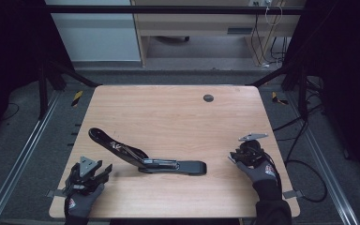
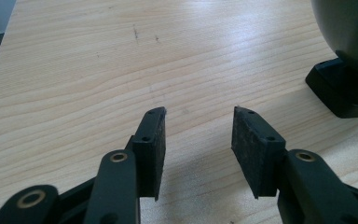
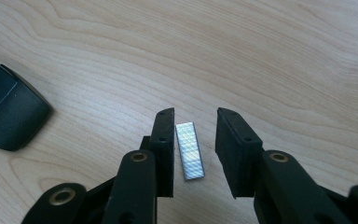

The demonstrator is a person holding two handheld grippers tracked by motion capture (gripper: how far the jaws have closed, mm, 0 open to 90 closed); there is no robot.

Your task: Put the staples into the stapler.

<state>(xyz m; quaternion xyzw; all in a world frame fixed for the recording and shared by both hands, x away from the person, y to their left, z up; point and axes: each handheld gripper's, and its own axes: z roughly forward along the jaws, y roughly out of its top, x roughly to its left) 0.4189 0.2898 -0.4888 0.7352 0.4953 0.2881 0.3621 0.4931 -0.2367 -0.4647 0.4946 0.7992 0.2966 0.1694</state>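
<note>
Two tongs spread – right tongs around one staple strip, one stapler, left tongs empty

Black stapler, silvery cross-hatched staple strip, pale wood-grain table

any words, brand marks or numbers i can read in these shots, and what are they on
No text reads anywhere.
Glove on the right hand: a red and white mark on its back, too small to read.
Open black stapler: pale specks near the hinge, too blurred to read.
Staple strip on the table between the right gripper jaws: a cross-hatch sheen, no lettering.
</note>
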